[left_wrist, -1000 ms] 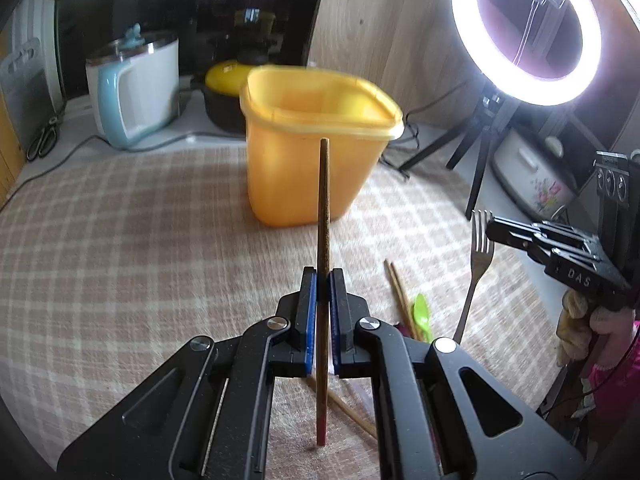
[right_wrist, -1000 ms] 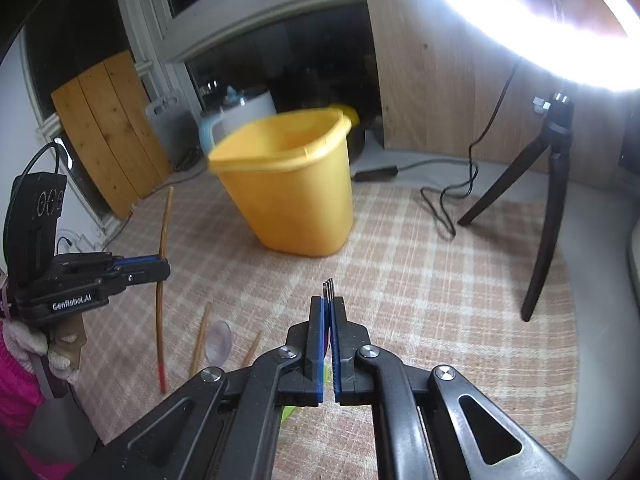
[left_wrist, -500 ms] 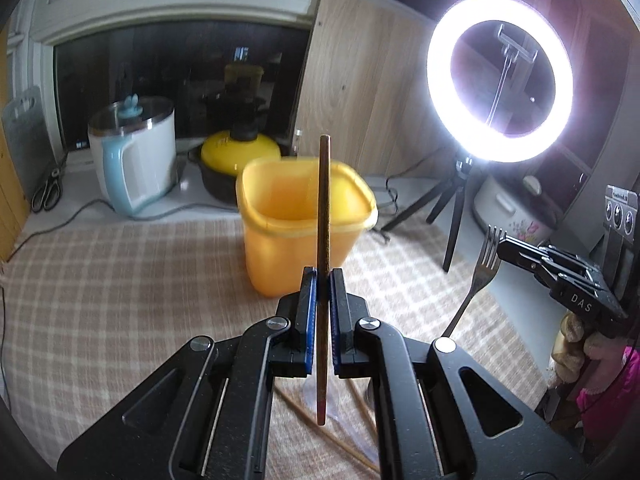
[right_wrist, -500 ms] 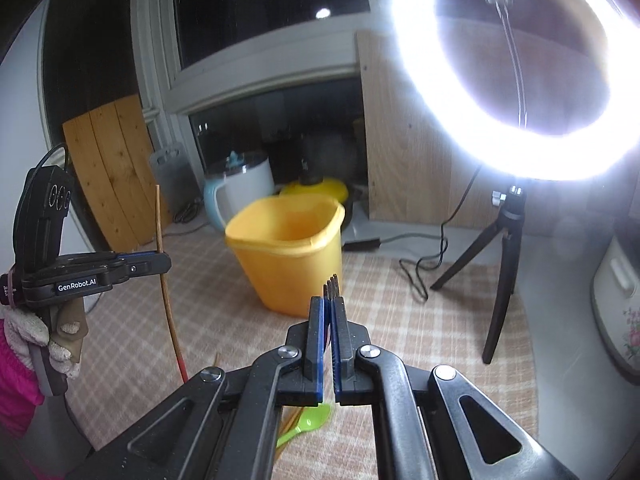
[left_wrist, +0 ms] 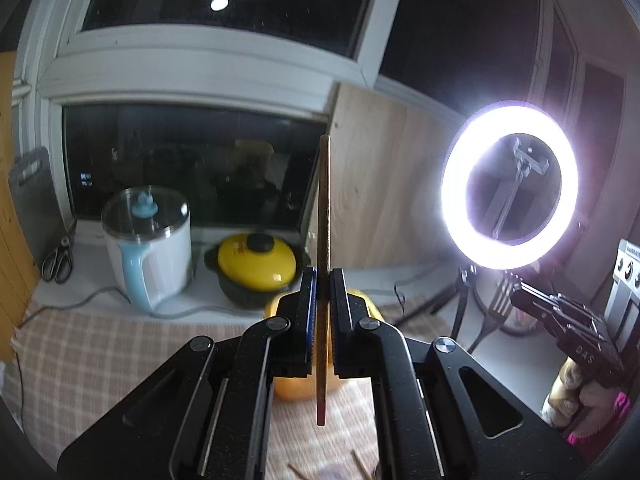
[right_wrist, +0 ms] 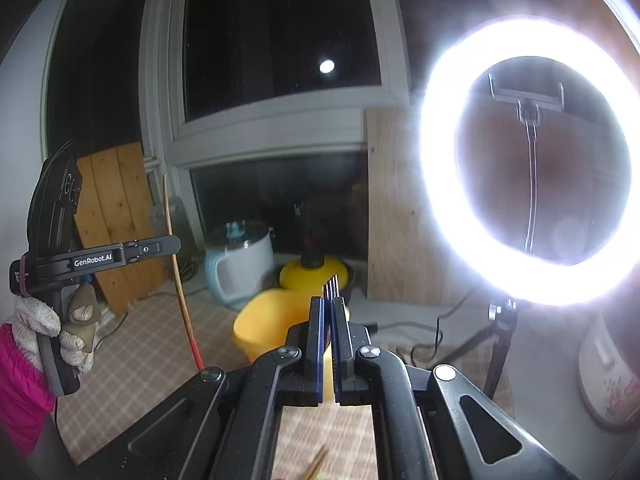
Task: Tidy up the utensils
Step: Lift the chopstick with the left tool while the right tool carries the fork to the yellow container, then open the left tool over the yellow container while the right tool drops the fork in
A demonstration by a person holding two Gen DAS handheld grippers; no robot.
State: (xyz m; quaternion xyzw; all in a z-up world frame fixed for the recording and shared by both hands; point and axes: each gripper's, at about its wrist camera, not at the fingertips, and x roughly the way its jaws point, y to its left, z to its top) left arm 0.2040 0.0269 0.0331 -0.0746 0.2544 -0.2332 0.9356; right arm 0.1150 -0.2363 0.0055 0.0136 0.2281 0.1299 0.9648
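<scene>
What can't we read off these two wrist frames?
- Yellow bin interior: left wrist, left gripper covers it; right wrist, blurred.
- Fork handle: right wrist, only tines clear the right gripper.
- Utensils left on the table: both views, cut off at the bottom edge.

Your left tool (left_wrist: 321,280) is black with blue pads, and the chopstick (left_wrist: 323,216) in it is golden brown with a red tip (the red shows best from the right wrist). The bin (right_wrist: 272,320) is orange-yellow. The cloth on the surface (left_wrist: 100,360) is a beige-and-white check. The kettle (left_wrist: 148,244) is white with a pale blue handle, the pot lid (left_wrist: 256,256) yellow with a black knob. Your glove (right_wrist: 36,320) is off-white, your sleeve (right_wrist: 20,372) magenta.
</scene>
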